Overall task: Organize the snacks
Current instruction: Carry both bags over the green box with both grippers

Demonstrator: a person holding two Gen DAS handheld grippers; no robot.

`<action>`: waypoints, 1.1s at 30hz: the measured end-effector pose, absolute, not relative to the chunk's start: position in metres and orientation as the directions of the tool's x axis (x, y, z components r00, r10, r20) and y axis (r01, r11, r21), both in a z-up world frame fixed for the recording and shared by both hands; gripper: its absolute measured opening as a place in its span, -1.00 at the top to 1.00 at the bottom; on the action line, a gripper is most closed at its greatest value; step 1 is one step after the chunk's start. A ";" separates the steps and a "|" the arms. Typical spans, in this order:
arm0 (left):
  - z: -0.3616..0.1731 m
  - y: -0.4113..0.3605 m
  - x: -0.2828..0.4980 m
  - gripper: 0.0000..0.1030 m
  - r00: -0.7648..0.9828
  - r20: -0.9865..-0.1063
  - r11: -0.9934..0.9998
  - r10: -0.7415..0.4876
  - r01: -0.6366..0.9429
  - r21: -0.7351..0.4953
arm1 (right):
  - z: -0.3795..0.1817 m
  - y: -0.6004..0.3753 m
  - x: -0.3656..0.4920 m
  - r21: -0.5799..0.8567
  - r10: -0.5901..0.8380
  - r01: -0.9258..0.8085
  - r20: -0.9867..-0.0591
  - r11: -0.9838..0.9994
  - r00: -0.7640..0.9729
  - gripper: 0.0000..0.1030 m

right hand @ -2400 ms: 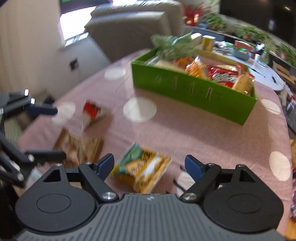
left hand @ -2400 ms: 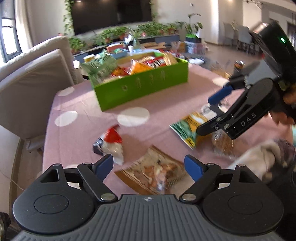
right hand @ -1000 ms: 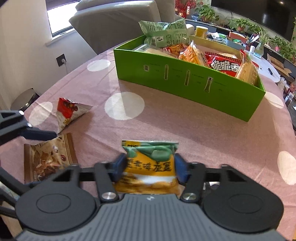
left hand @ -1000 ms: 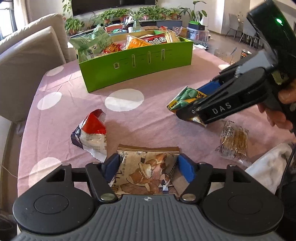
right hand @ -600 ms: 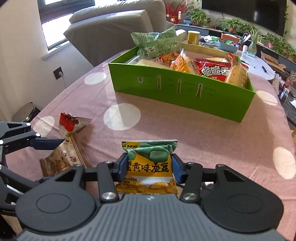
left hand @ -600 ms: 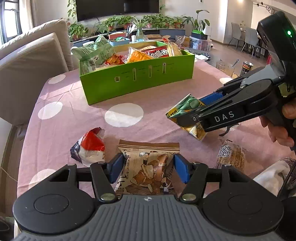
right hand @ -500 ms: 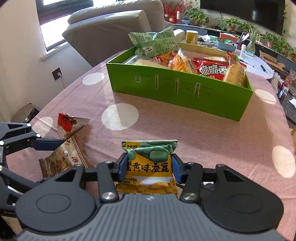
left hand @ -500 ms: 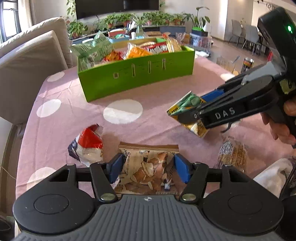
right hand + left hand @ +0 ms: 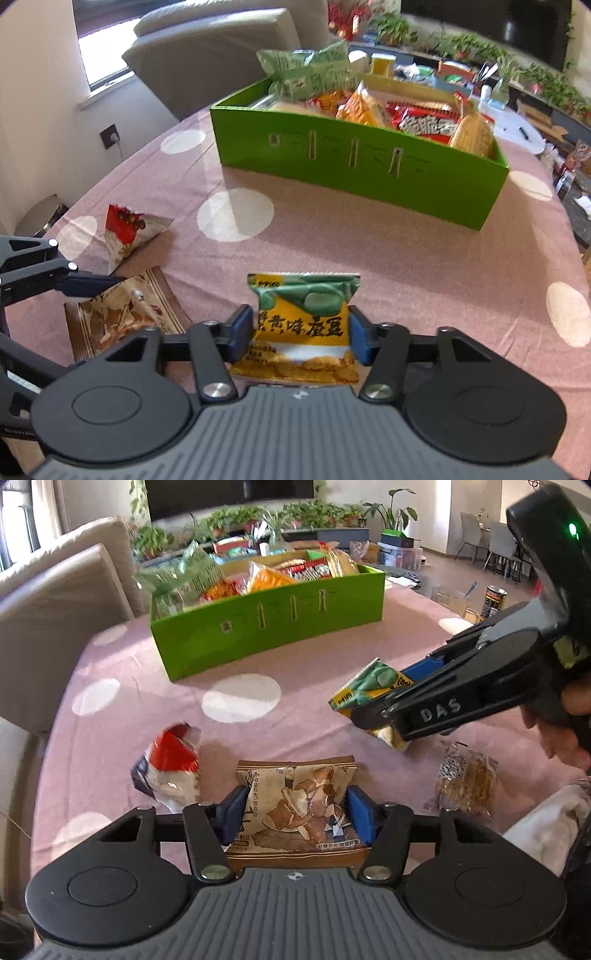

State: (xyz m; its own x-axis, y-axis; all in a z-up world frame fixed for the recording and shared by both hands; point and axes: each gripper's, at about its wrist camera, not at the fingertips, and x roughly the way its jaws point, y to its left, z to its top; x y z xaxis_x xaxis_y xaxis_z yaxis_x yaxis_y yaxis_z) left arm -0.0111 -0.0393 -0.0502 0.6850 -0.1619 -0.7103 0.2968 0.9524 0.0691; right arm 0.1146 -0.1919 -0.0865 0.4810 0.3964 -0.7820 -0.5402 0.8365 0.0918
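Packets sit crosswise in both grips: the brown crinkly foil packet pinched by the left gripper, whose jaws have just been closing, and the yellow-green packet lifted in the right gripper, whose jaws eased wider. Far across the pink dotted tablecloth stands the stiff green box, nearer the right hand.

table, pink cloth with white dots; on it: green box, red-white packet, clear-wrapped biscuit pack
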 end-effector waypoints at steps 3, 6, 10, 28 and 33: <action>-0.038 -0.038 -0.014 -0.06 0.716 -0.674 0.957 -0.184 0.288 0.044 | -0.077 -0.200 0.115 0.131 0.429 -0.528 -0.756 0.839 0.494 -0.55; -0.026 -0.037 -0.013 -0.06 0.744 -0.642 0.961 -0.183 0.273 0.042 | -0.066 -0.205 0.114 0.138 0.438 -0.514 -0.729 0.847 0.526 -0.55; -0.014 -0.036 -0.008 -0.06 0.768 -0.613 0.966 -0.184 0.256 0.032 | -0.056 -0.211 0.115 0.166 0.461 -0.501 -0.696 0.850 0.551 -0.55; 0.028 -0.036 0.059 -0.07 0.836 -0.522 0.983 -0.170 0.180 -0.032 | -0.016 -0.217 0.161 0.208 0.486 -0.460 -0.585 0.863 0.649 -0.55; 0.038 -0.029 0.083 -0.07 0.856 -0.499 0.989 -0.136 0.142 -0.026 | -0.009 -0.214 0.179 0.238 0.498 -0.447 -0.561 0.862 0.661 -0.55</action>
State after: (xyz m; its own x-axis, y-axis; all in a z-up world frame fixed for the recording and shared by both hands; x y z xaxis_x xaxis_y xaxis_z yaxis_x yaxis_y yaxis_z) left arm 0.0828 -0.0290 0.0381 0.8560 -0.1364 -0.4986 0.1425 0.9895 -0.0262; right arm 0.1792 -0.2144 -0.0093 0.6614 0.4977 -0.5611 -0.4472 0.8623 0.2377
